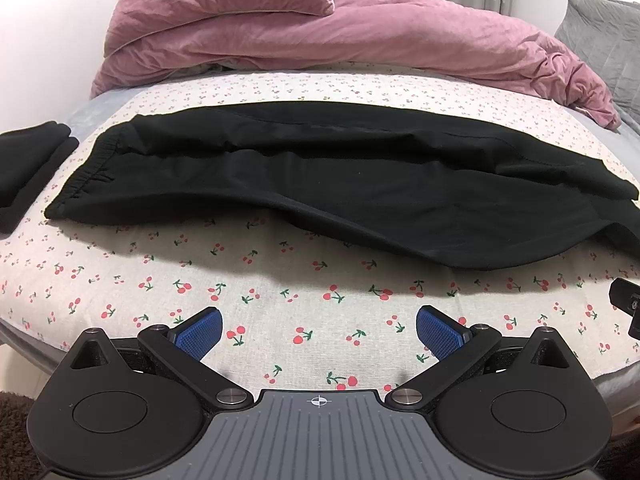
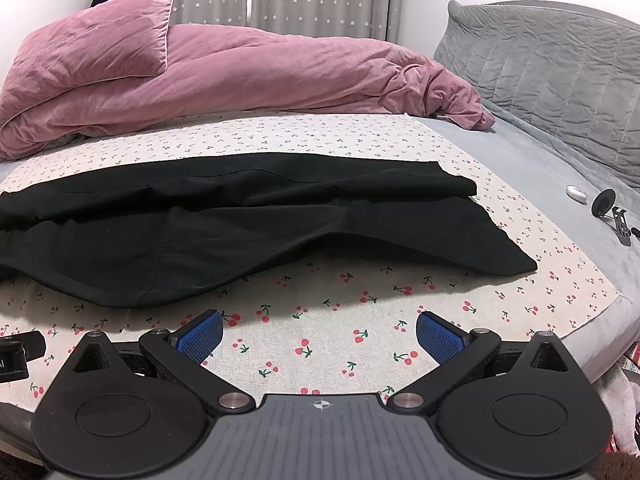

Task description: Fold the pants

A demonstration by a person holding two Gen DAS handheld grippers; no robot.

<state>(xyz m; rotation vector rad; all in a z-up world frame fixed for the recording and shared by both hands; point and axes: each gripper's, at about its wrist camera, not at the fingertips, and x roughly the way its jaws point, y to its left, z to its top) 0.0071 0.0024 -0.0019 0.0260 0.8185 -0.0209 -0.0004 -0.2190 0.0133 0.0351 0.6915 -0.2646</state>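
Note:
Black pants [image 1: 320, 184] lie flat across a cherry-print cloth [image 1: 280, 300] on the bed, one leg folded over the other, elastic waistband at the left [image 1: 86, 172]. In the right wrist view the pants [image 2: 240, 220] end with the leg hems at the right [image 2: 500, 252]. My left gripper [image 1: 319, 330] is open and empty, hovering over the cloth in front of the pants. My right gripper [image 2: 319, 330] is also open and empty, in front of the leg end.
A folded black garment [image 1: 28, 168] lies at the far left. A pink duvet [image 1: 320, 36] and pillow [image 2: 100, 44] are heaped behind the pants. A grey headboard cushion [image 2: 560, 80] stands right. A small white object [image 2: 576, 192] and a black mount [image 2: 612, 212] lie on the grey sheet.

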